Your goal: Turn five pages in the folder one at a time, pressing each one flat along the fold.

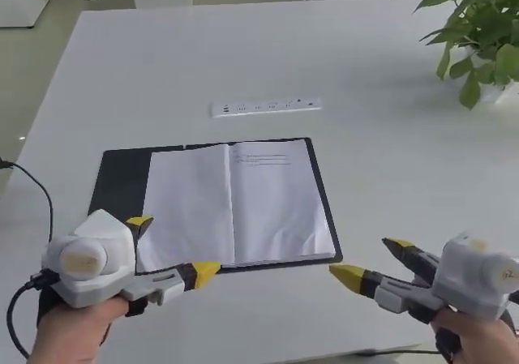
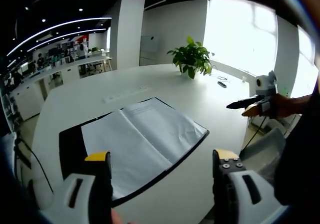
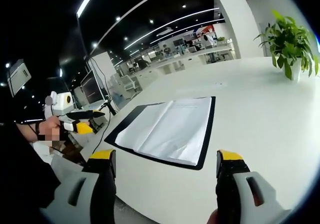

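Head view: the folder (image 1: 122, 187) is lying open on the white table (image 1: 389, 137). Its fold (image 1: 232, 206) is running from 12 to 6 o'clock, with one white page on each side. The left gripper (image 1: 173, 246) is hovering over the folder's near left corner, its jaws spread wide and pinching nothing. The right gripper (image 1: 367, 259) is hanging just off the near right corner, also spread and empty. From it, the right-hand page (image 1: 280, 206) is lying toward 11 o'clock, and that page's free outer edge is sitting nearer to this gripper than to the other.

Left gripper view: the left gripper (image 2: 161, 155) is showing both jaws well apart with nothing between them. The folder (image 2: 70, 144) is lying straight ahead at 12 o'clock, with the fold slanting from 11 down to 5. The right gripper (image 2: 237, 104) is waiting at 2 o'clock, beyond the folder's far edge.

Right gripper view: the right gripper (image 3: 166, 155) is gaping empty. The folder (image 3: 125, 121) is lying ahead at 12 o'clock, its nearest edge just beyond the jaws, and the left gripper (image 3: 95, 120) is hovering at 10 o'clock.

Judging from this, the right gripper is looking better placed to lift the page's outer edge, and the left to press along the fold.
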### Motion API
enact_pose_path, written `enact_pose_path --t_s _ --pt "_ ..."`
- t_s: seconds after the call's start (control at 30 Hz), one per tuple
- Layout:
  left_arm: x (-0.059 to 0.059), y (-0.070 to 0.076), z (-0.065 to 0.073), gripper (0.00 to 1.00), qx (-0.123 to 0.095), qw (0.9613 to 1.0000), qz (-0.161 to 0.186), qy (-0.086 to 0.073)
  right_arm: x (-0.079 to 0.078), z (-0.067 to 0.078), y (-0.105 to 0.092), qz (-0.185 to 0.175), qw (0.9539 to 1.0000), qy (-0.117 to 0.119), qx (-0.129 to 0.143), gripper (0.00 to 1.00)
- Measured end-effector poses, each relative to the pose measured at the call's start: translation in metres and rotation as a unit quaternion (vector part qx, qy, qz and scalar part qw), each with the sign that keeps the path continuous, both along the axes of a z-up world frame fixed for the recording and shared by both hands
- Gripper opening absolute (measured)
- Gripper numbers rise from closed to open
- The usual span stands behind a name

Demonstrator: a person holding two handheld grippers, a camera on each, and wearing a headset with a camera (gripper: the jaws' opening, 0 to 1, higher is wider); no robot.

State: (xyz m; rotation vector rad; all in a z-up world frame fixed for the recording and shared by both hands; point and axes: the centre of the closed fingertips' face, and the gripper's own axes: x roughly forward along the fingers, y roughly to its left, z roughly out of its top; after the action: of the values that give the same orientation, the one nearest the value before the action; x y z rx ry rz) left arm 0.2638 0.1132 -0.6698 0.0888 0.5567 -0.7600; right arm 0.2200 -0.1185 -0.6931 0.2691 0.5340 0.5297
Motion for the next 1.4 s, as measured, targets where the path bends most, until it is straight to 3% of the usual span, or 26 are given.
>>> enact_pose_path --t_s 0.4,0.6,0.77,0.87,1.0,1.23,1.4 --pt "0.013 -0.048 -0.010 0.80 0.019 0.9974 -0.070 0.002 -0.001 0.000 -0.007 -0.014 0.9998 0.005 0.011 0.81" --pt "0.021 -0.077 -0.007 0.79 0.024 0.9933 -0.113 -0.005 -0.002 -0.002 -0.013 -0.021 0.9997 0.008 0.013 0.81" --pt "0.032 -0.101 -0.006 0.77 0.006 0.9921 -0.125 0.000 -0.005 -0.004 -0.017 -0.025 0.9995 0.010 0.017 0.81" --pt "0.038 -0.115 -0.009 0.77 0.011 0.9906 -0.136 -0.005 -0.006 -0.006 -0.021 -0.033 0.9992 0.013 0.021 0.81" --pt "0.047 -0.132 -0.022 0.76 0.015 0.9893 -0.145 0.000 -0.007 -0.007 -0.025 -0.039 0.9988 0.014 0.023 0.81" --pt "0.052 -0.164 -0.048 0.77 0.027 0.9876 -0.154 0.013 -0.008 -0.012 -0.030 -0.042 0.9986 0.021 0.025 0.80" --pt "0.056 -0.186 -0.074 0.76 0.038 0.9873 -0.152 0.027 -0.008 -0.014 -0.028 -0.032 0.9989 0.024 0.025 0.80"
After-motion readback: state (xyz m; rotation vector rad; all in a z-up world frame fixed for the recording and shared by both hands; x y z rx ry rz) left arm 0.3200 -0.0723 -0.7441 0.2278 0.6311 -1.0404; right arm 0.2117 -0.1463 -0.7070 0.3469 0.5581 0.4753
